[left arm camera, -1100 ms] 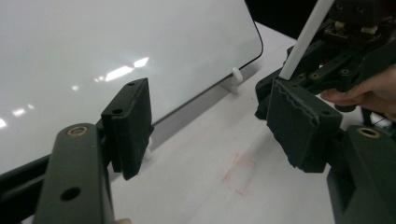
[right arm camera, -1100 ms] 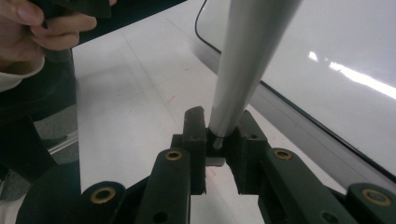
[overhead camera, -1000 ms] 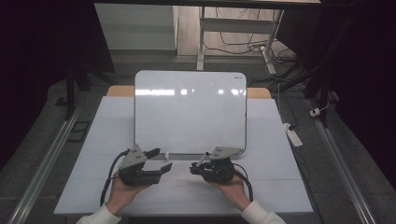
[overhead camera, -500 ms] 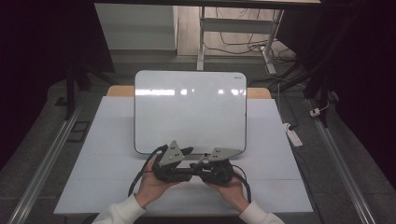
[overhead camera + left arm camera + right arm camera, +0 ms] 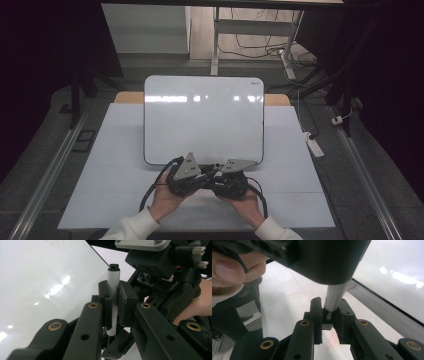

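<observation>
marker (image 5: 113, 293): middle hidden between left gripper (image 5: 113, 302) fingers | lower end hidden by right gripper (image 5: 328, 317)

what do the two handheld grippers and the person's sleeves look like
Both the left gripper and the right gripper are black, blocky tools, each topped by a grey three-cornered plate and trailing a black cable. Up close, the black jaws carry brass-coloured pivot rings and small round holes. The person wears white, cream-toned sleeves.

Dim room; glare streaks the whiteboard (image 5: 203, 120), close views blurred.
</observation>
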`<state>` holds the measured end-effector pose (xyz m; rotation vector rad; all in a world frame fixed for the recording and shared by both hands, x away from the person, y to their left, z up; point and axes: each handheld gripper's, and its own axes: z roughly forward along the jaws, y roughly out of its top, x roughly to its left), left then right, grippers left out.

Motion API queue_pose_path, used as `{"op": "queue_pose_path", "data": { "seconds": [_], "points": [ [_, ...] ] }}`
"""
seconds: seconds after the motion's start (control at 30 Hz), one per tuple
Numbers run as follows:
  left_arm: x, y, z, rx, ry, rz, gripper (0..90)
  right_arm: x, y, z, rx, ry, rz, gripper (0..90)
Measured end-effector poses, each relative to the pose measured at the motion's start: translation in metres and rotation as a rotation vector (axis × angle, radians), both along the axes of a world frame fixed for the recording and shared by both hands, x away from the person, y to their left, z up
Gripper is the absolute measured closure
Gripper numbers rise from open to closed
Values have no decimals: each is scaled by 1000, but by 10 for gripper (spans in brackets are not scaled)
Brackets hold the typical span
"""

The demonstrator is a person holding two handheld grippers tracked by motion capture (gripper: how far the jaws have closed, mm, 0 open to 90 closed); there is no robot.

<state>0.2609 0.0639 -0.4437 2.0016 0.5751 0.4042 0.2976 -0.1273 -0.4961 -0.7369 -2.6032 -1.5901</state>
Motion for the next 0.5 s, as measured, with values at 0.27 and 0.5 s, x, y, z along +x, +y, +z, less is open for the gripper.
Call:
{"op": "queue_pose_path", "data": {
  "seconds": [0.27,0.5],
  "points": [
    [3,19,9,-17,-4,47,816,-5,-5,5,26,-42,-15,625],
    [10,61,21,-58,11,139,816,-12,-48,15,3,-184,-108,526]
  ]
}}
